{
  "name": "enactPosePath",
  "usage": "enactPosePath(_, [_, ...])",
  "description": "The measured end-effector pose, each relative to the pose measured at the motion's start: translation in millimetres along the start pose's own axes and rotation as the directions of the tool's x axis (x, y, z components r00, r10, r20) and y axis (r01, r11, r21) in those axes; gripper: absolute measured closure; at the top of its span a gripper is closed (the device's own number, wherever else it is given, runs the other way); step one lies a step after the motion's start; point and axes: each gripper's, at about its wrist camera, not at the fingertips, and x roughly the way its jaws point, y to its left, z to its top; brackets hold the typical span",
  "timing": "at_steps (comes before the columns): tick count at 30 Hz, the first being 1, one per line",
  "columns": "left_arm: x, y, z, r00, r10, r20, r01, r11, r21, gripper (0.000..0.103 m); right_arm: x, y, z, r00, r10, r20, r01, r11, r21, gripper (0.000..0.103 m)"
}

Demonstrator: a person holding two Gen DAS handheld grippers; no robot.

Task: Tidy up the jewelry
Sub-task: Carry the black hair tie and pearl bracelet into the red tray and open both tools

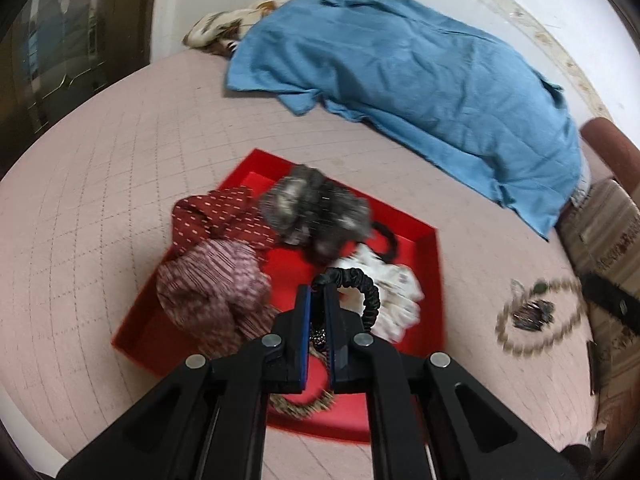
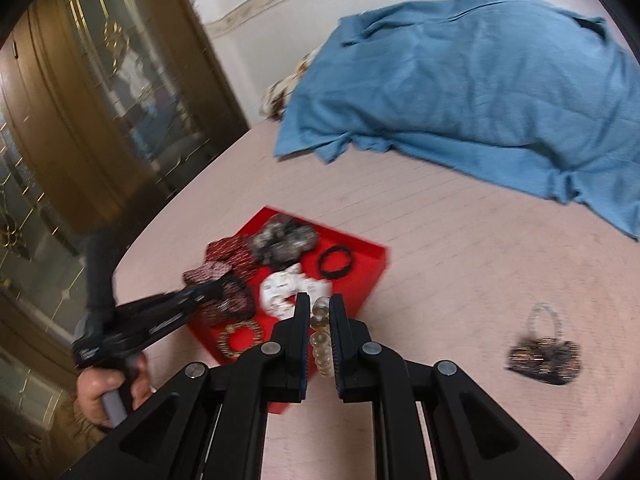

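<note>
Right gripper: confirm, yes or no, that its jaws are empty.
No: the right gripper is shut on a bead string that runs down between its jaws.

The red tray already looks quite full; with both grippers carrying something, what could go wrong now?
1. The left gripper pinches the black scrunchie only at one end; the loose loop may snag on the piled scrunchies in the red tray.
2. The right gripper holds the bead strand between its pads; round beads could slip out.
3. The two grippers are close together over the tray and might collide.
</note>
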Motion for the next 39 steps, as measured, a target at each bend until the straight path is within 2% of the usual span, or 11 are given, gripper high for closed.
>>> enactPosePath(4, [16.6,12.0,7.4,1.0,0.028,-0.012,-0.028,1.0,-0.01,0.097,30.5,23.5,-0.3,0.998,0.04,-0.05,-0.041,0.999,-0.021,0.093])
enactPosePath(11, [34.6,23.1,7.7,0.999,0.019,-0.044,-0.02,0.999,-0.025,0.097,68.8,47.3,-6.1,0.988,0.117,-0.099,-0.118,0.993,-0.01,0.093])
enactPosePath(19, [42.3,29.0,8.4,0.998,0.008,-0.062,-0.011,0.999,-0.037,0.097,115.5,41.3,-33.9,0.978,0.011,-0.21,-0.022,0.998,-0.051,0.092])
enactPosePath(26, [49.3,27.3,6.8,0.996,0.041,-0.08,-0.043,0.999,-0.027,0.097,132.9,30.5,-44.8,0.966,-0.011,-0.259,0.0,0.999,-0.043,0.092])
enactPosePath(31, [46.4,26.2,7.1,0.997,0.043,-0.063,-0.045,0.999,-0.02,0.096,137.9,32.4,-50.7,0.961,-0.013,-0.275,-0.003,0.998,-0.056,0.092])
enactPosePath(35, [39.4,22.3,7.1,0.999,0.04,-0.034,-0.04,0.999,-0.008,0.09,137.0,37.4,-51.5,0.965,-0.019,-0.263,-0.002,0.997,-0.08,0.092])
enactPosePath(37, [35.5,20.6,7.2,0.999,0.042,-0.017,-0.042,0.999,0.0,0.084,135.8,39.2,-51.2,0.966,-0.022,-0.258,-0.001,0.996,-0.089,0.092])
enactPosePath(39, [29.7,18.2,7.3,0.999,0.049,0.009,-0.049,0.999,0.01,0.074,135.1,39.8,-50.6,0.967,-0.023,-0.253,0.001,0.996,-0.09,0.092])
